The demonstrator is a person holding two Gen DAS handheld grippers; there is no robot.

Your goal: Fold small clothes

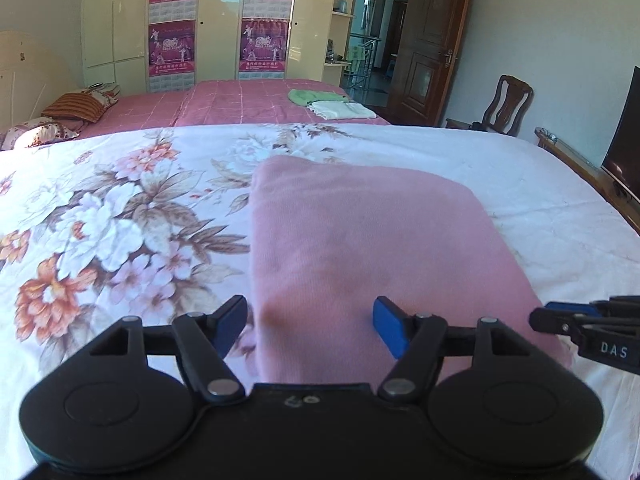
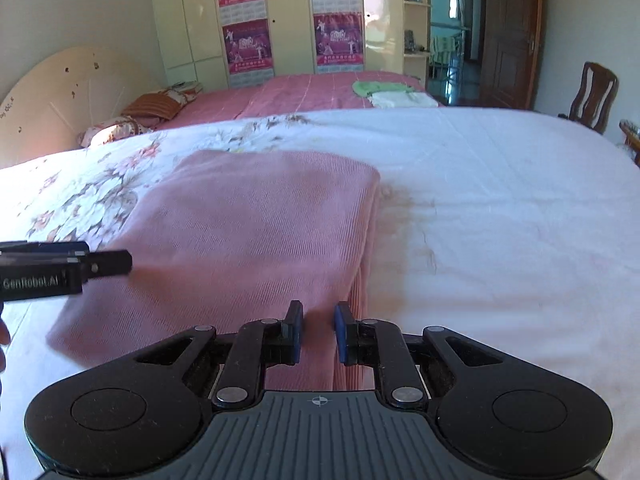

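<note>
While a folded pink garment [image 1: 360,248] is laid flat on the floral bedspread [image 1: 100,208], the left gripper [image 1: 310,326] is held wide apart above its near left edge; the right gripper [image 2: 319,330] is kept narrow, and whether fabric is pinched cannot be told.

You're facing a floral bedspread [image 1: 120,208] with a pink-covered bed [image 1: 240,100] beyond it, cream wardrobes [image 1: 116,20] hung with purple posters [image 1: 172,48] along the far wall, an open wooden door [image 1: 432,40], a wooden chair [image 1: 508,104], and bright daylight throughout.
</note>
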